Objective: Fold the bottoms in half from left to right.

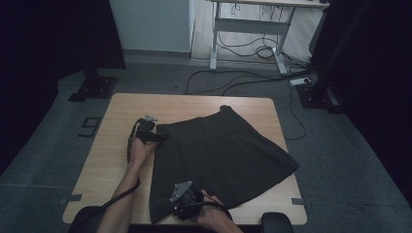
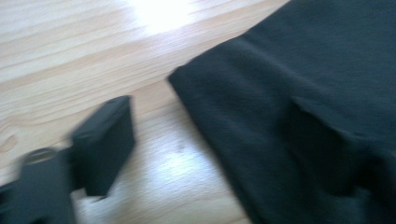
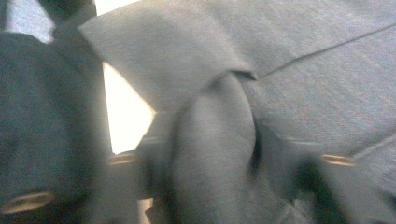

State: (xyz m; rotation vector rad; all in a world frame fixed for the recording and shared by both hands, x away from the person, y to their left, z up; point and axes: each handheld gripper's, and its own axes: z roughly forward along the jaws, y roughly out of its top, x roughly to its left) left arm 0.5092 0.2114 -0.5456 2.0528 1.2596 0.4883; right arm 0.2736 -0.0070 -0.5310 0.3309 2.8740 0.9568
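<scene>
Handling is judged first: the skirt (image 1: 223, 150) is seen to be soft, light and limp, lying spread flat on the table (image 1: 111, 160). It would be expected to sag and fold wherever it is not supported. It is best taken by an edge or corner, with a pinch at two well-separated points so that it can be lifted or folded without bunching. A hem or waistband edge is likely to be thicker and less apt to slip than a single layer.

At the left, the left claw (image 1: 163, 136) is held low and nearly level over the table, with the forearm stretched forward. The skirt's far left corner lies just ahead of it. In the left gripper view one jaw is seen beside the cloth on bare wood and the other over the dark fabric. The skirt's edge is thus placed between them, with the left claw (image 2: 215, 154) fairly wide and not yet pressed on it.

At the right, the right claw (image 1: 179, 208) is set at the near hem, with the hand close to the table's front edge. In the right gripper view a raised fold of skirt (image 3: 215, 140) is gathered between the jaws. The claw is narrowed, and the fold appears to be pinched, though the picture is blurred.
</scene>
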